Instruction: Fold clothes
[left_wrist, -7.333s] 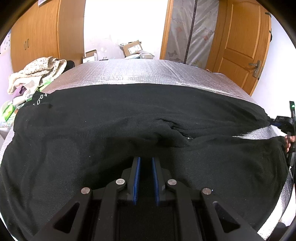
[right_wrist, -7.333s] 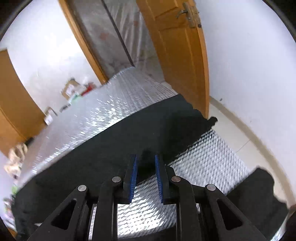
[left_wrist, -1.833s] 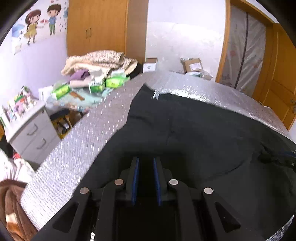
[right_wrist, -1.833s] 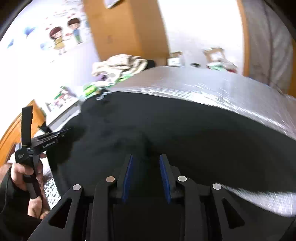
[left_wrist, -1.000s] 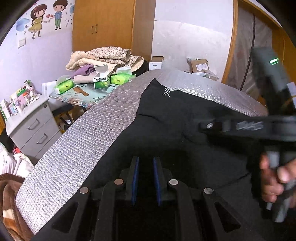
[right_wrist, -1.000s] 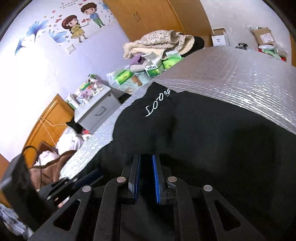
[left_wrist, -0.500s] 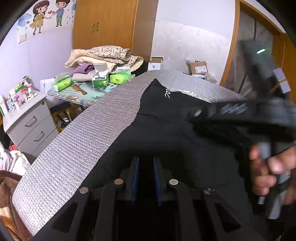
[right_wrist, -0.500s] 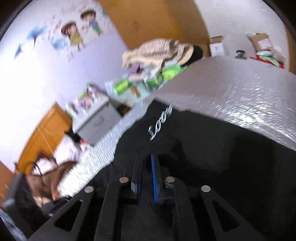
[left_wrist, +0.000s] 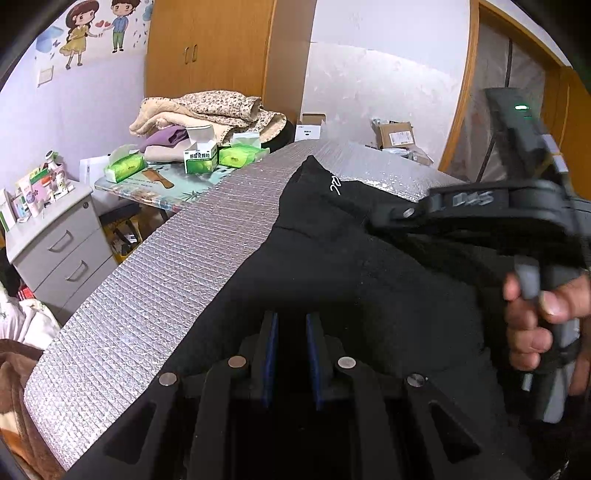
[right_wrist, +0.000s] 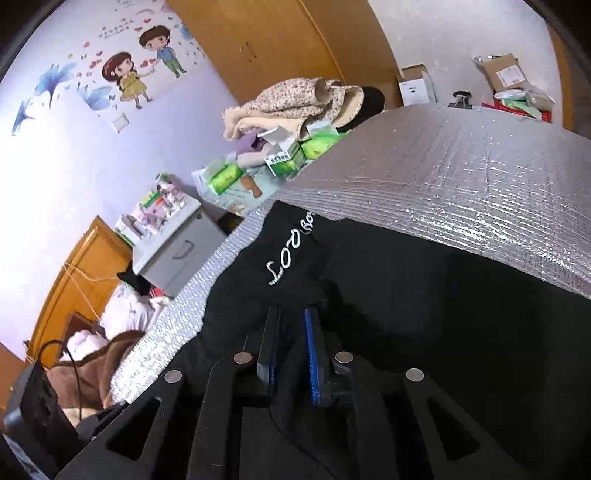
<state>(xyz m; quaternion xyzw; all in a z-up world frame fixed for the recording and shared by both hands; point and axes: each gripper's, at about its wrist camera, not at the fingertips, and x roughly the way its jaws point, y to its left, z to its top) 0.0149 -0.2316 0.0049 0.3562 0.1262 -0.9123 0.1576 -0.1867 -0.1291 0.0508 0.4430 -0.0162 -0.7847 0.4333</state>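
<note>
Black garment now doubled leftward on foil mat; both my claws, left and right, narrow, pinching cloth; fold half-made, I judge.

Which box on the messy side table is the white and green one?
Start at the silver padded table and look just past its far edge. On the cluttered side table stands a white-and-green box, upright with its flap open, between soft green tissue packs.

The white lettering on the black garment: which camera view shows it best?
The right wrist view: the white lettering is large, sharp and nearly whole on the black garment. The left wrist view shows only a small, far-off fragment, too small to read.
</note>
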